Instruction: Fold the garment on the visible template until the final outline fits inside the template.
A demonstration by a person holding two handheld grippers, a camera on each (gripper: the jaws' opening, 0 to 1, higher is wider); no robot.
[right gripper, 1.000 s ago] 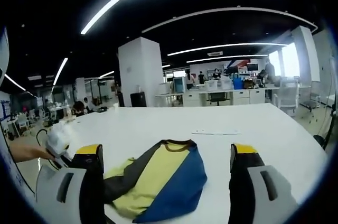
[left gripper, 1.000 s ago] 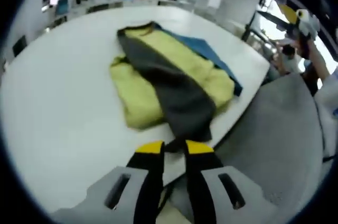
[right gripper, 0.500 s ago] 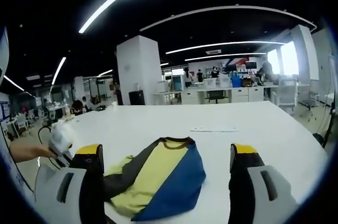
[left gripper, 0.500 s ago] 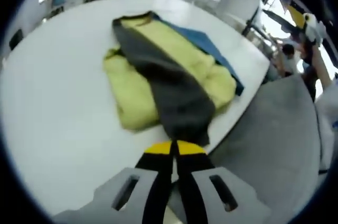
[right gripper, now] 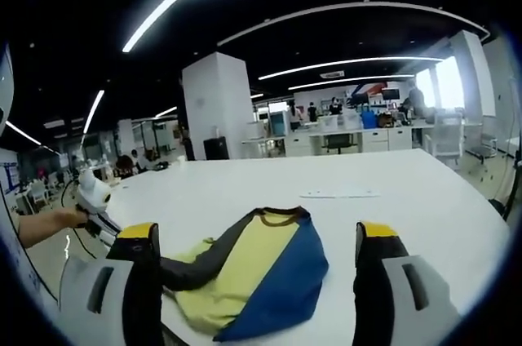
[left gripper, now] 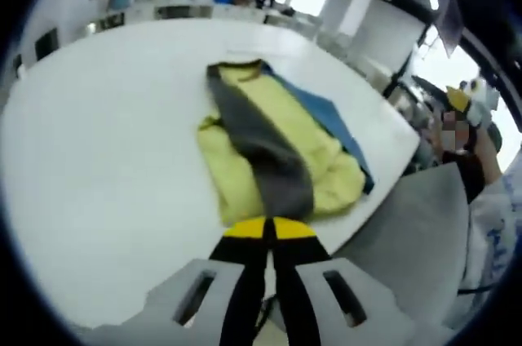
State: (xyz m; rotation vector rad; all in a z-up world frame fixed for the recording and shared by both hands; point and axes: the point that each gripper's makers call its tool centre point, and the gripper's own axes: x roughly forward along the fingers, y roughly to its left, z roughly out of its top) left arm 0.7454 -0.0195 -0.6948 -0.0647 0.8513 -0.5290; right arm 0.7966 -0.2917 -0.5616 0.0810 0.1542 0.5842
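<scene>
In the left gripper view, the left tool (left gripper: 270, 229) is seen with its yellow-tipped jaws pressed together at the near end of the garment's (left gripper: 273, 154) grey sleeve; whether cloth is actually pinched between them cannot be told. The garment is spread on the white tabletop (left gripper: 98, 142), close to the tabletop's right edge, with a yellow body, a grey band running along it, and a blue panel on its far side. A person's sleeve and a gloved hand (left gripper: 465, 130) are seen at the right of that view, beyond the tabletop edge. In the right gripper view, the right tool (right gripper: 265, 236) is held with its jaws wide apart and nothing between them, above the near edge of the tabletop (right gripper: 391, 199). The garment (right gripper: 261, 268) is framed between the jaws, its dark collar pointing away. The left tool (right gripper: 92, 199) is seen at the left, gripped by a hand, just beside the grey sleeve's end.
</scene>
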